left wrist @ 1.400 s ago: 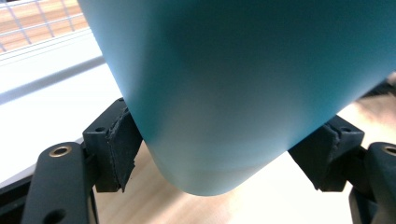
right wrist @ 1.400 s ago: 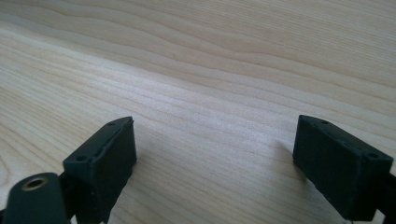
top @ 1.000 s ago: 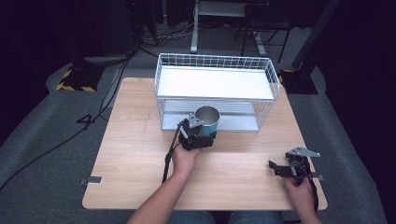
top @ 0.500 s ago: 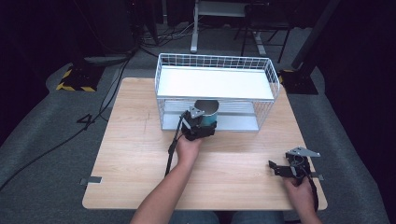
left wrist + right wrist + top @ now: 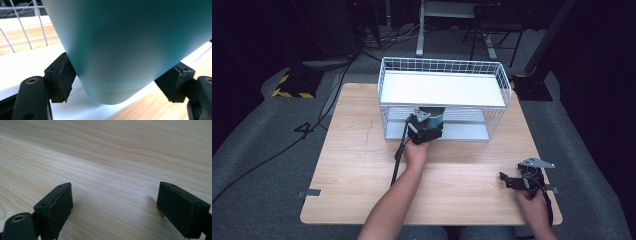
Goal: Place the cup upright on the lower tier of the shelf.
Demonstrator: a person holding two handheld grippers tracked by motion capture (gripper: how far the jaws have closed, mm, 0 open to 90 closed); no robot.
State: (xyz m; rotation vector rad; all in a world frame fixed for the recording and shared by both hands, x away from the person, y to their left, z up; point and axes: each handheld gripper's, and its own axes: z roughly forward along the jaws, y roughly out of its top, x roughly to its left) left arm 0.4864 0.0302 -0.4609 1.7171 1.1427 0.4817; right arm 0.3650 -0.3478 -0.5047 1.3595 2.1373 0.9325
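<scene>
A teal cup [image 5: 432, 114] stands at the front opening of the white wire rack [image 5: 507, 85], its top tucked under the rack's upper shelf [image 5: 442, 90]. My left gripper [image 5: 430, 125] is shut on the teal cup; in the left gripper view the cup [image 5: 130, 45] is clamped between both pads, its base just above the white lower shelf [image 5: 22, 70]. My right gripper [image 5: 508, 180] rests near the table's front right. It is open, and its jaws [image 5: 115, 202] have only bare wood between them.
The wooden table [image 5: 357, 165] carries the two-tier wire rack at its far middle. A person's forearms come in from the bottom edge. Cables and stand legs lie on the dark floor beyond the table.
My left gripper has carried the teal cup forward, away from the person, so the cup now sits under the rack's upper shelf. The right gripper has stayed in place.
</scene>
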